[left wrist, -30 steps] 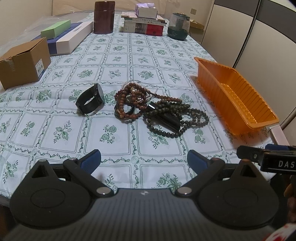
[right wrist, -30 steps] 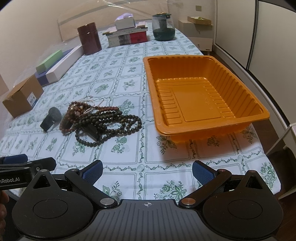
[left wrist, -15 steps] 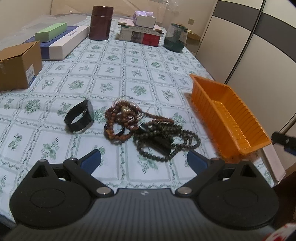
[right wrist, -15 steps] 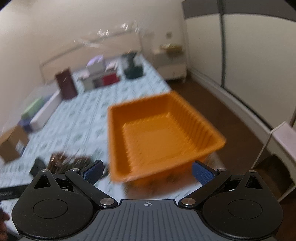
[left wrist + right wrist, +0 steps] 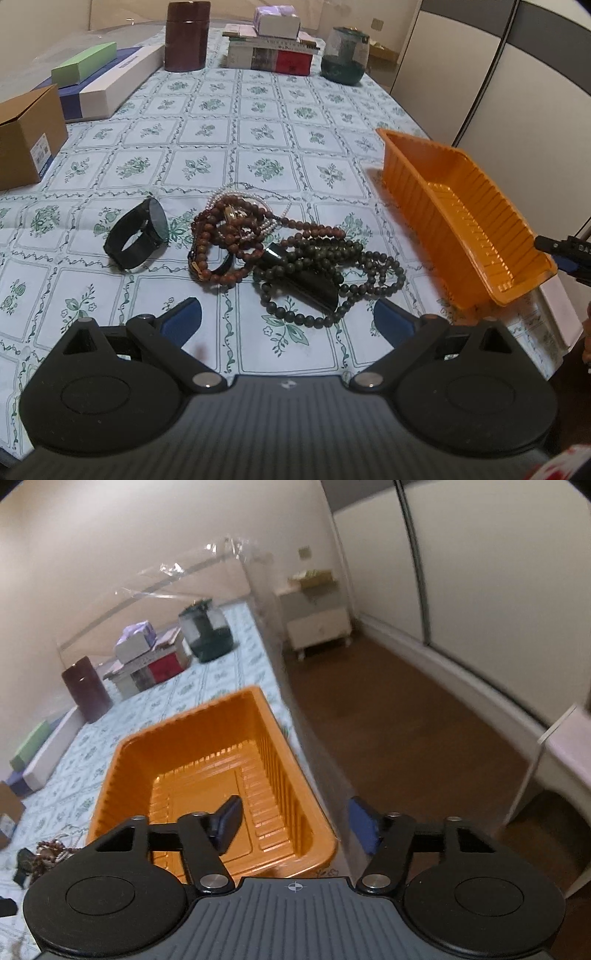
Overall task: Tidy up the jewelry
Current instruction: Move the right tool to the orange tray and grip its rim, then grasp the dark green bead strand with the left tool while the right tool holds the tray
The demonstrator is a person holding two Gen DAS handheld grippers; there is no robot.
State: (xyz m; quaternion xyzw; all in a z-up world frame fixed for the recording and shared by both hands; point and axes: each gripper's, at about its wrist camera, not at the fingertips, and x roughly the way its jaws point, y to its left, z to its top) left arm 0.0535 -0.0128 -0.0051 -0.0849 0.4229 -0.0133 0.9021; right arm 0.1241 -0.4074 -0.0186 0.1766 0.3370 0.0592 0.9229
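A tangled pile of brown and dark green bead necklaces [image 5: 295,254] lies mid-table, with a black watch [image 5: 136,236] to its left. My left gripper [image 5: 286,319] hovers open just short of the pile, nothing between its fingers. The orange tray [image 5: 458,218] stands empty at the table's right edge. In the right wrist view my right gripper [image 5: 295,825] straddles the tray's [image 5: 207,723] near right corner. Its jaws are closing: one finger [image 5: 227,821] is inside the tray, the other outside, and the pads are not pressing the wall. The pile [image 5: 50,849] shows at far left.
A cardboard box [image 5: 26,133], flat white and green boxes [image 5: 107,81], a brown canister [image 5: 186,35], stacked books [image 5: 273,51] and a dark glass jar [image 5: 343,55] line the table's left and far sides. Right of the tray the table drops to a brown floor [image 5: 406,720].
My right gripper swung right and now reaches the tray's near right corner, and its jaws have narrowed. My left gripper edged closer to the bead pile and stayed open.
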